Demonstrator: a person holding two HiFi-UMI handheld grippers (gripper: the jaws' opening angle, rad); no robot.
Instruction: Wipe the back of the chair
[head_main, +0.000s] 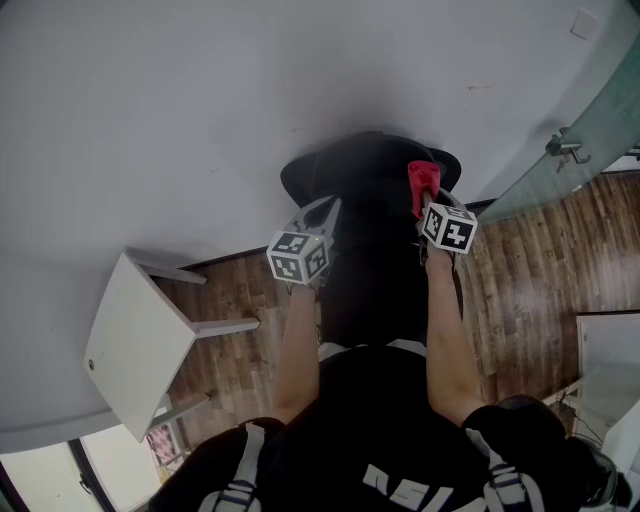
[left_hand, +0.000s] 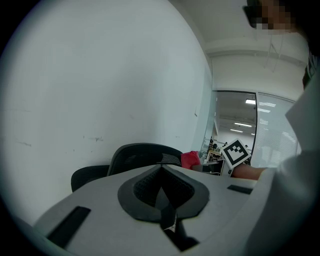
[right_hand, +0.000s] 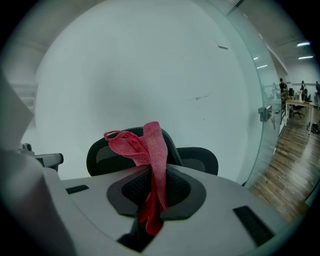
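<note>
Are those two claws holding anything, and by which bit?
The right gripper pinches a red cloth partway along, most of it sticking up past the fingers. The left gripper is shut on nothing.

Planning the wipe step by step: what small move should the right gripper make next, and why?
Probably ease the right gripper forward until the red cloth meets the chair back. The cloth is clamped in its jaws and lines up with that back's top edge, but no contact shows yet.
</note>
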